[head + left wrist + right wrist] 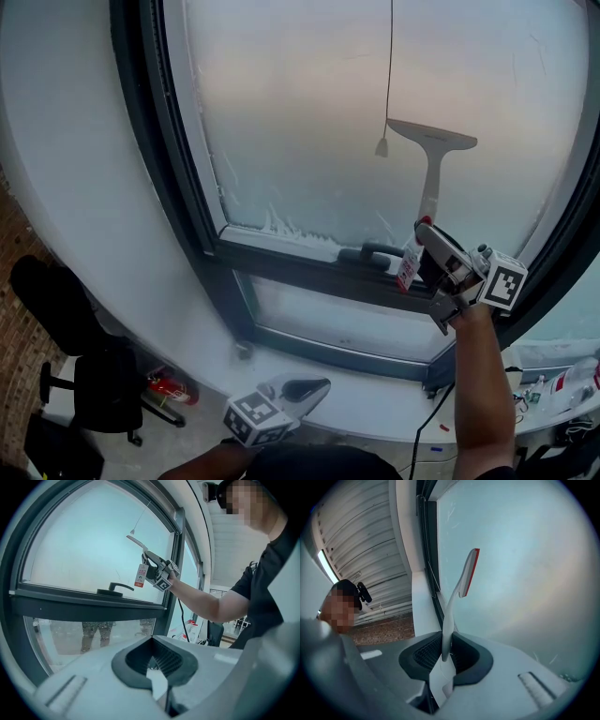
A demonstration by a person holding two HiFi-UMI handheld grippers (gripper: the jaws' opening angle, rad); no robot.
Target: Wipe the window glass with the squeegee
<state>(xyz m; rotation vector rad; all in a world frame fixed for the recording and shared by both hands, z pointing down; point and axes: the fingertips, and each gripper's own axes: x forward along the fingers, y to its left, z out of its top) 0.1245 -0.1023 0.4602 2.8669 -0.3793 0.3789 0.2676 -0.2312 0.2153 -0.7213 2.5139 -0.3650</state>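
Wiping appears under way, centre right: right gripper (425, 234), fingers clenched on the squeegee (433, 150) handle, holds its blade at the window glass (300, 112). Left gripper (309, 387) sits lower centre, fingers closed, empty. Next, likely a steady downward pull.

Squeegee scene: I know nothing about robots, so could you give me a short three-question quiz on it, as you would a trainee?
1. What do the left tongs hold? A: a cloth. B: nothing. C: a bottle.
2. True or false: the right tongs grip the squeegee by its blade.
3. Fill in: a thin ___ hangs down the glass beside the squeegee.

Key
1: B
2: false, they grip its handle
3: cord
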